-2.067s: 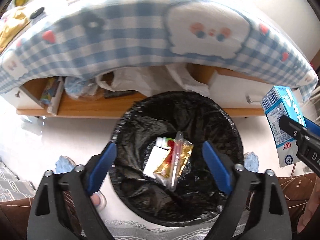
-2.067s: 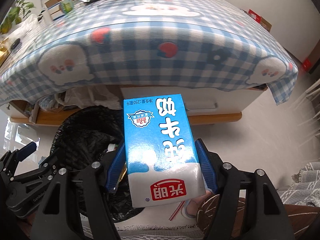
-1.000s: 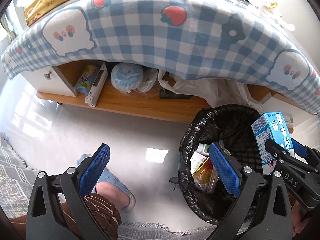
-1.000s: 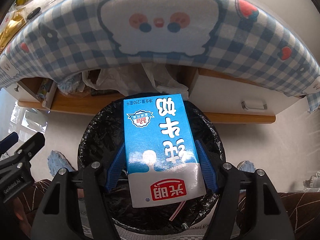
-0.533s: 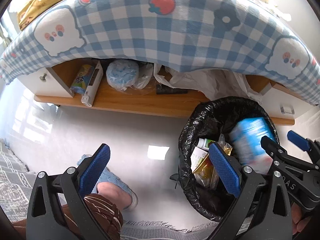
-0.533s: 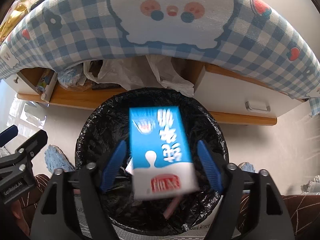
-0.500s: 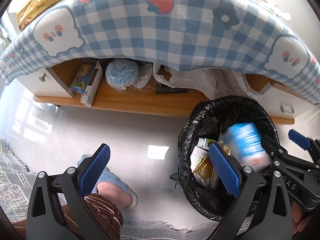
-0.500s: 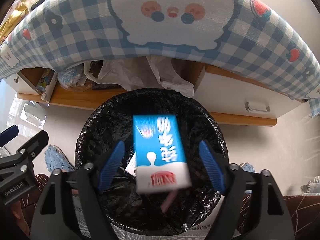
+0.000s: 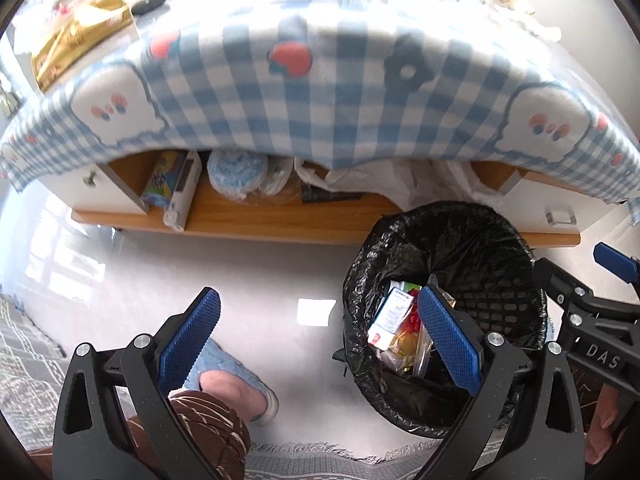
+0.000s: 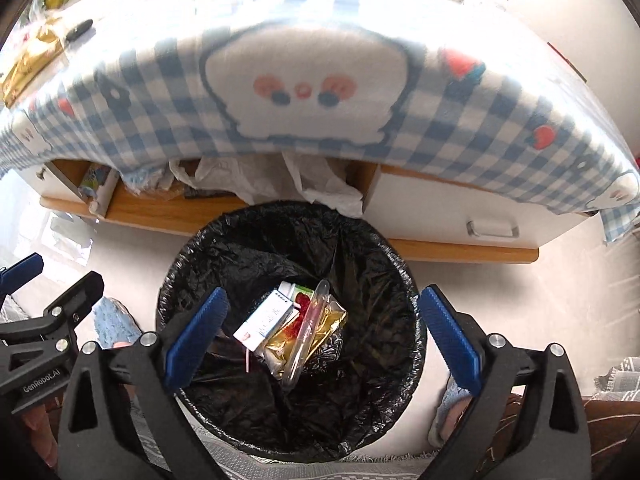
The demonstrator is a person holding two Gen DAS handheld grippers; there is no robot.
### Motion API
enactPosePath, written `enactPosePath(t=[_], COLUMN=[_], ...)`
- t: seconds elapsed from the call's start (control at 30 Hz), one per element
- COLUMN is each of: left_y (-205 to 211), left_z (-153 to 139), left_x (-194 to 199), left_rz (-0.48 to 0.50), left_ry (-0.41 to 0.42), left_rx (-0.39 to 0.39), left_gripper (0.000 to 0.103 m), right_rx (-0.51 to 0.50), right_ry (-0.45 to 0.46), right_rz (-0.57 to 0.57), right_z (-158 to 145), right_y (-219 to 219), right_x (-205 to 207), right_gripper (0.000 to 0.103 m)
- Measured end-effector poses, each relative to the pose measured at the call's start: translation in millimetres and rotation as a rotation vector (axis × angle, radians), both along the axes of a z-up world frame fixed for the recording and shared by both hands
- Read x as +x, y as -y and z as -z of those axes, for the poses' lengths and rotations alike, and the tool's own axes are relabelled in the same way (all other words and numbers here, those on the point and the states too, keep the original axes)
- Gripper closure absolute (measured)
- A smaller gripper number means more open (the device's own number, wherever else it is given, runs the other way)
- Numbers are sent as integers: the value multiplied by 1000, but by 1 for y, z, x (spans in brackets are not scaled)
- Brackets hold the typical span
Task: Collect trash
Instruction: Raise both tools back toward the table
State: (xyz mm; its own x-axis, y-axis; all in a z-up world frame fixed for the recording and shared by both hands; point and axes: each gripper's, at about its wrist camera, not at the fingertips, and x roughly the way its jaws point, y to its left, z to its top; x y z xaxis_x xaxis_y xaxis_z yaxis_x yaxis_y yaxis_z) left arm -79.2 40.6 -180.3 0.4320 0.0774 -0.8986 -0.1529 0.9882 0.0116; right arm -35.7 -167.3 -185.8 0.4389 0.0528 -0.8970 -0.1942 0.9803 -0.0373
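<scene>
A round bin lined with a black bag (image 10: 372, 264) stands on the floor before the table; it also shows in the left wrist view (image 9: 472, 240). The blue and white milk carton (image 10: 266, 320) lies inside on a yellow wrapper (image 10: 316, 332) and a clear tube; the carton also shows in the left wrist view (image 9: 390, 312). My right gripper (image 10: 320, 332) is open and empty above the bin. My left gripper (image 9: 320, 332) is open and empty, left of the bin over the floor.
A low table with a blue checked cloth (image 9: 320, 92) stands behind the bin. Its wooden shelf (image 9: 260, 220) holds bags and boxes. A white drawer (image 10: 472, 216) is at right. A yellow snack bag (image 9: 76, 36) lies on the table. The person's slippered foot (image 9: 236, 384) is near.
My right gripper opened and the milk carton fell into the bin. My left gripper moved away to the left of the bin.
</scene>
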Motion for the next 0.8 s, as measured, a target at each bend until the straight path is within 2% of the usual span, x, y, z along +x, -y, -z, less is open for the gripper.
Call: enactPosePath(t=[0.53, 0.8], left_y=[-4, -9], left_z=[-73, -106], left_x=[-6, -5], left_rz=[4, -27], left_ry=[99, 135], left_rx=[20, -1], left_gripper=[6, 6], right_rx=[34, 63], right_ry=[127, 186], right_rz=[-28, -22], right_z=[-80, -113], right_y=[7, 12], right_x=[-10, -12], right_gripper=[10, 10])
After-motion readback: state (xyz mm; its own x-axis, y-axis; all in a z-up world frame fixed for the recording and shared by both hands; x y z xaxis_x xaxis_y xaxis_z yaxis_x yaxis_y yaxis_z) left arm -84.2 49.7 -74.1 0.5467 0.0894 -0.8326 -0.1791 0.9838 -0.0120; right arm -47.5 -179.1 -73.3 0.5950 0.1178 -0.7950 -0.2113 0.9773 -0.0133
